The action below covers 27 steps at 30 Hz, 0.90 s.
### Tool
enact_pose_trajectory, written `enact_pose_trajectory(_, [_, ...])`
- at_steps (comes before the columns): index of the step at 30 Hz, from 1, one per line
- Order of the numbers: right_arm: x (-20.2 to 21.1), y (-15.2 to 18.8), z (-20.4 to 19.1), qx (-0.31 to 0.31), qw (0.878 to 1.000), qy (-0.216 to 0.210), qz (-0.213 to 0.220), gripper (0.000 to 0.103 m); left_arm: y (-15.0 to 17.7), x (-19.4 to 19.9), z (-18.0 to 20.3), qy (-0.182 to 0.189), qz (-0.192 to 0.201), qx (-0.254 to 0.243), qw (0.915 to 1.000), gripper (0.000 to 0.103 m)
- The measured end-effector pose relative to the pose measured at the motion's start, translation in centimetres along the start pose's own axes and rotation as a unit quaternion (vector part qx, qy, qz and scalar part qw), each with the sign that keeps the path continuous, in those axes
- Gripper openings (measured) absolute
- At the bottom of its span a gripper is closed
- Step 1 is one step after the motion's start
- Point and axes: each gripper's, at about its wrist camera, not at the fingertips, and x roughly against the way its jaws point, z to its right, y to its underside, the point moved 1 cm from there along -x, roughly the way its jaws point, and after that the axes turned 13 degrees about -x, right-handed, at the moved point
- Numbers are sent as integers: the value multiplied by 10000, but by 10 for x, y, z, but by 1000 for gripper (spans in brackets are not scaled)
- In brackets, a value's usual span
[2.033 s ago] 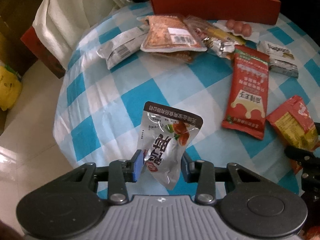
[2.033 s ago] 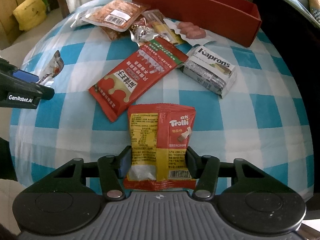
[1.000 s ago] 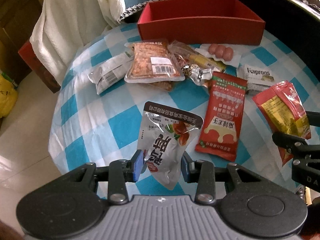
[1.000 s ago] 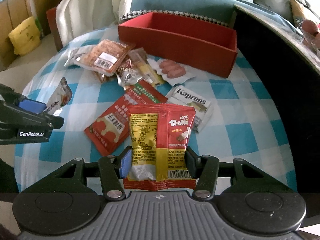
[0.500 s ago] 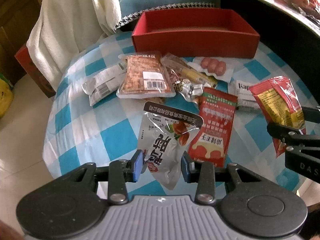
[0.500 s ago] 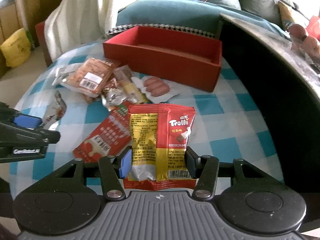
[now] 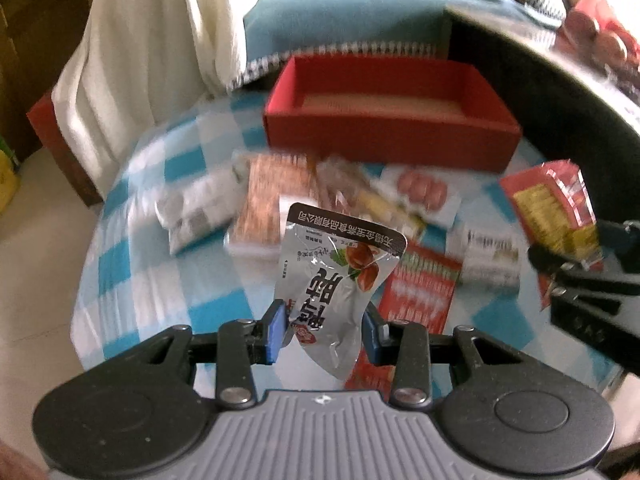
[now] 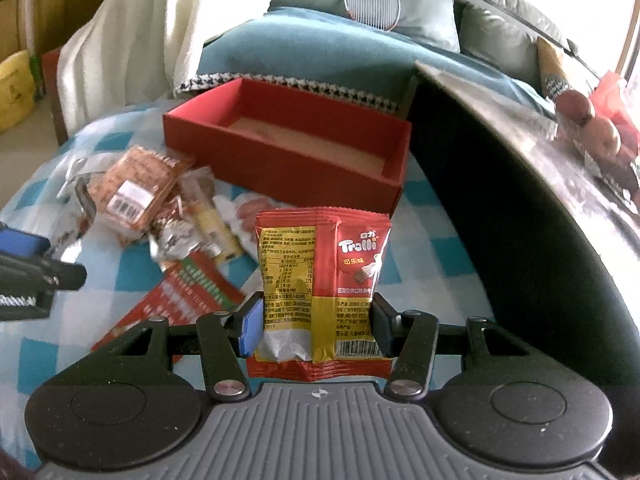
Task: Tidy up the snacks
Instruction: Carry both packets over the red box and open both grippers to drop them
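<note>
Two packets are held above the counter (image 8: 420, 216): the left claw (image 7: 322, 326) clamps a silver pouch (image 7: 336, 276), the right claw (image 8: 316, 326) a red Trolli bag (image 8: 320, 280), short of the red box (image 8: 288, 160) at the far edge.

- One red box (image 8: 320, 176), ahead of both jaws.
- Two held packets: silver packet (image 7: 340, 280), Trolli packet (image 8: 320, 280).
- Roughly seven loose packets on the cloth beyond the jaws.

Both grippers look alike — the left gripper (image 7: 322, 328) and right gripper (image 8: 314, 326) have black linkage arms, silver screws, blue finger pads (image 8: 250, 326) and a ribbed grey body flanked by round black discs.
</note>
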Motion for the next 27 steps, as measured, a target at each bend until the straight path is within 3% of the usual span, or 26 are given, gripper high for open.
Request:
enact_pose_trajectory(10, [-24,-40,11,83,9994,229,253,61,-61,-11,-1,-39,473,-42,9989,33])
enact_pose_trajectory(27, [-65,-84,19,97,9989,256,375,61,-119,-52,7,-59,637,-264,9976,33])
